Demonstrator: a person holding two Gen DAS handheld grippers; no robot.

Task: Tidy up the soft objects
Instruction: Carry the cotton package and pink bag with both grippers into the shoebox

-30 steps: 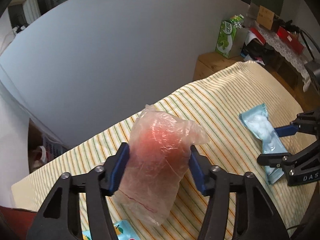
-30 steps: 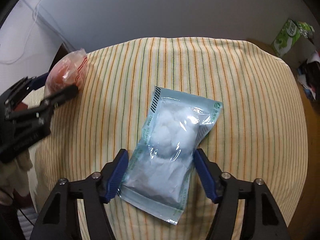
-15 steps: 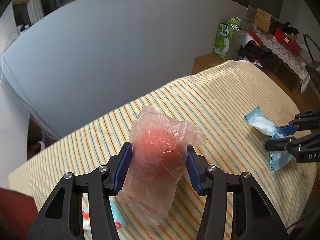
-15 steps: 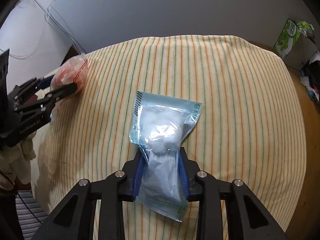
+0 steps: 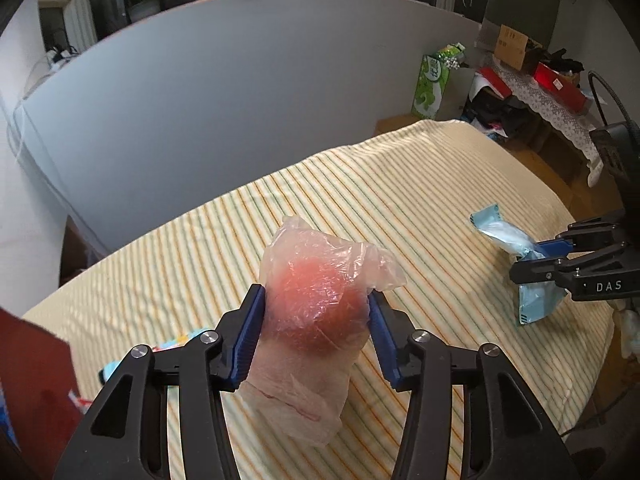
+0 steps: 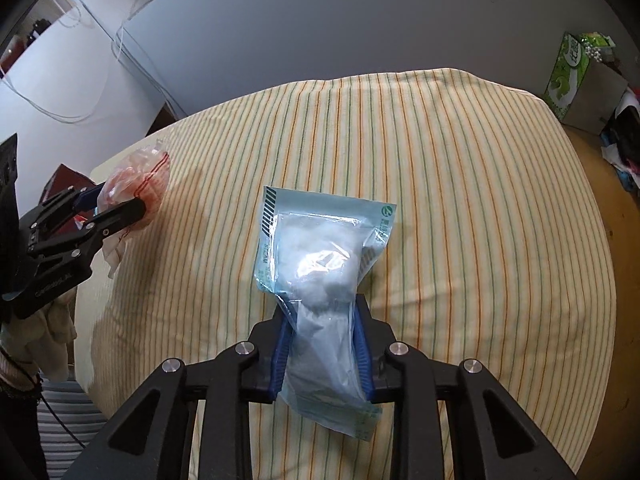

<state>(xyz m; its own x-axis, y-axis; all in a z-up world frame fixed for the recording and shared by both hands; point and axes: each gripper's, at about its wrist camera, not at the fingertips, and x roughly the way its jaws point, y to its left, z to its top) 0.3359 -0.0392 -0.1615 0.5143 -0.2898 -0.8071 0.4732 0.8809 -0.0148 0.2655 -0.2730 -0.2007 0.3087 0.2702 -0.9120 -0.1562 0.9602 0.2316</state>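
Note:
My left gripper (image 5: 316, 336) is shut on a clear plastic bag with a soft pink-red thing inside (image 5: 316, 320) and holds it above the striped tablecloth (image 5: 360, 200). From the right wrist view the same bag (image 6: 136, 188) and left gripper (image 6: 116, 204) are at the far left. My right gripper (image 6: 322, 344) is shut on a light blue packet of white cotton (image 6: 320, 256), lifted off the cloth. In the left wrist view that packet (image 5: 516, 248) and right gripper (image 5: 536, 256) are at the right.
A small colourful packet (image 5: 160, 356) lies on the cloth under my left gripper. A red box (image 5: 32, 384) sits at the left edge. A grey wall panel (image 5: 240, 92) backs the table. A green tissue box (image 6: 568, 72) stands on a wooden unit at the right.
My right gripper closed on the blue cotton packet and lifted it off the cloth. My left gripper rose higher with the pink bag still held.

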